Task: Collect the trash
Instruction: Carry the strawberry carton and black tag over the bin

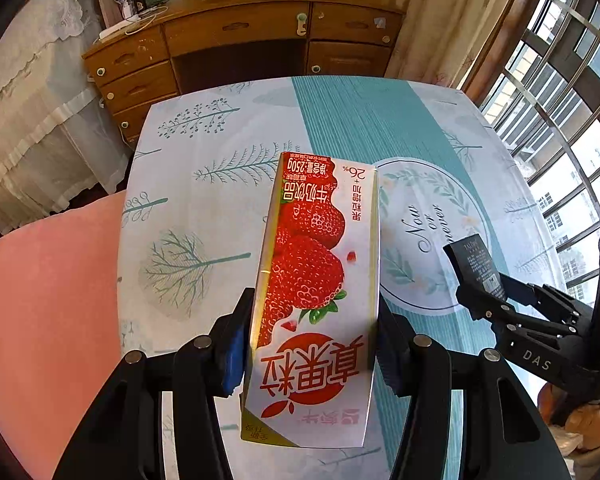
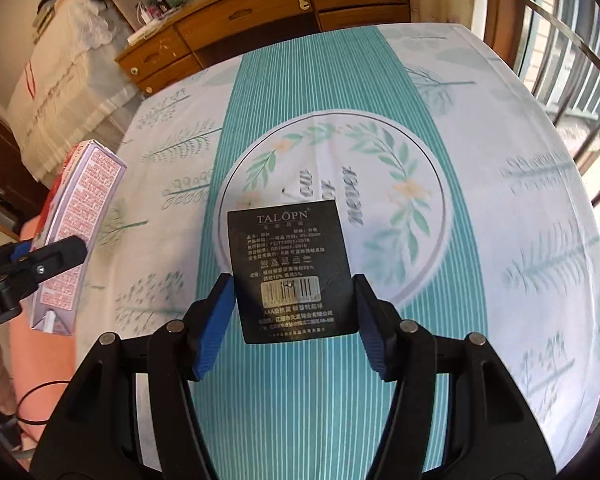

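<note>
A strawberry milk carton, red and white, hangs above the table with my left gripper shut on its two sides. In the right wrist view the same carton shows at the left edge, tilted, in the left gripper. A flat black pack labelled TALOPN, with a barcode, sits between the blue pads of my right gripper, which press on its side edges. It is lifted off the cloth. The left wrist view shows the right gripper with the pack at the right.
The table wears a white and teal cloth with tree prints and a round wreath motif. A pink seat lies to its left. Behind stand a wooden desk and a lace-covered piece; barred windows at right.
</note>
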Motion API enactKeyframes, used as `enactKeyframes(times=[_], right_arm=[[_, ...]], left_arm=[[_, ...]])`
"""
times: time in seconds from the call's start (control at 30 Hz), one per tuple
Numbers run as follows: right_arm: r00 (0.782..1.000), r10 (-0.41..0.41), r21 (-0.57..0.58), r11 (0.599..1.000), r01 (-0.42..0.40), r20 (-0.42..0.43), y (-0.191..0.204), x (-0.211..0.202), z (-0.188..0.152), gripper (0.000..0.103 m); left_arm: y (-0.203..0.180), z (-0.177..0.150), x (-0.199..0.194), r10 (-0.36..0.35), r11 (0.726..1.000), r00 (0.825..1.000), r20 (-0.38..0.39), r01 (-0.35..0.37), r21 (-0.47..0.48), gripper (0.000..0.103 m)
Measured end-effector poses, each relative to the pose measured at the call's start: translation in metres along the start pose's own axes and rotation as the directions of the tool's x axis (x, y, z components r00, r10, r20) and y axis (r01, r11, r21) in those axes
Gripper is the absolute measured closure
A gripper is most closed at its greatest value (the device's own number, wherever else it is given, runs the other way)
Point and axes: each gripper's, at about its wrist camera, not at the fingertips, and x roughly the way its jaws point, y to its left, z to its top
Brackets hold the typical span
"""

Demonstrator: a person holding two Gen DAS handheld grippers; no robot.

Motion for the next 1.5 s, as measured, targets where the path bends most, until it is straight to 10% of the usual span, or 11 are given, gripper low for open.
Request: enactKeyframes(times=[0.7, 1.5], right_arm=[[0.98, 0.196, -0.114, 0.975, -0.192, 0.024, -0.108, -0.228, -0.208, 0.047], [0.971, 0.183, -0.004, 0.983, -0.186, -0.154, -0.087, -0.2, -0.349, 0.047]], left_arm=[[-0.188, -0.245, -0.16, 0.079, 0.985, 0.993, 0.083, -0.065, -0.158, 0.05], [-0.192, -0.386, -0.147, 0.012, 0.998, 0.995, -0.1, -0.018, -0.057, 0.05]])
